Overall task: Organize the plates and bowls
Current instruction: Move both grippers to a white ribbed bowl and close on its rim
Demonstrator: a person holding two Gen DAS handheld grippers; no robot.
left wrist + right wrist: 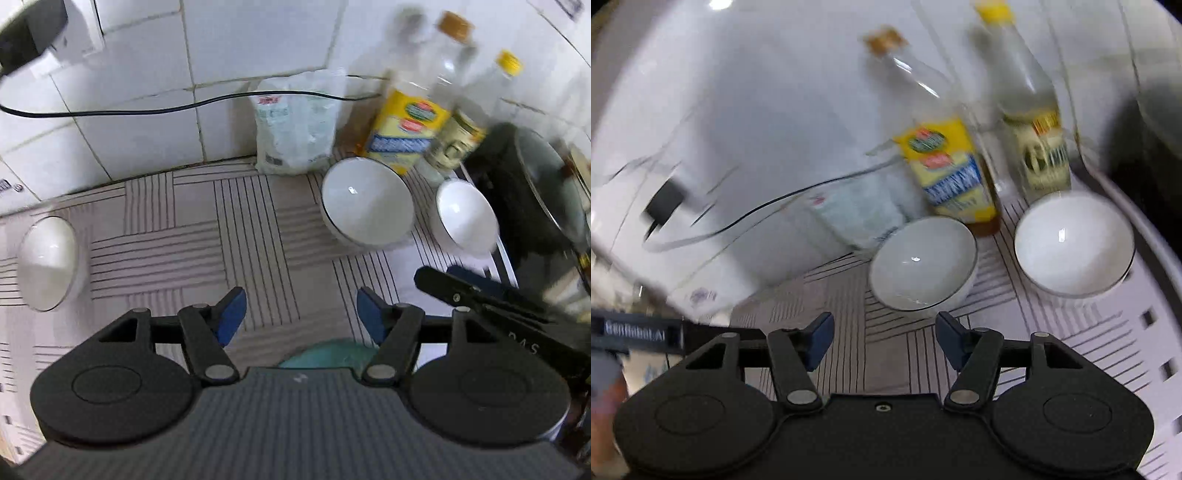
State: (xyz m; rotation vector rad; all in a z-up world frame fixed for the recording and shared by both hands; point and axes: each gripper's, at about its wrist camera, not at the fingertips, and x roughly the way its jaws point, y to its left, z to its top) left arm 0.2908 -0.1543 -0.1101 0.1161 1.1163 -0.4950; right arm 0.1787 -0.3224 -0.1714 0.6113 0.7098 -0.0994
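Left claw (297, 314) and right claw (884, 341): both spread, empty, above patterned desk (192, 236); two white bowls (923, 262) ahead

The bench (192, 236) wears a pale grey cover crossed with blocks of thin dark stripes running different ways. Two bowls (367, 206) (466, 218) are white inside with a dark line round the rim; a third white bowl (48, 262) sits apart. One bottle (404, 129) has a yellow label with a blue band and a golden cap, another (480, 110) a yellow cap. The wall tiles (147, 55) are white, the cable (110, 110) black. The fingers (231, 317) carry blue pads on black arms. A white tray (1145, 332) has small dark slots.
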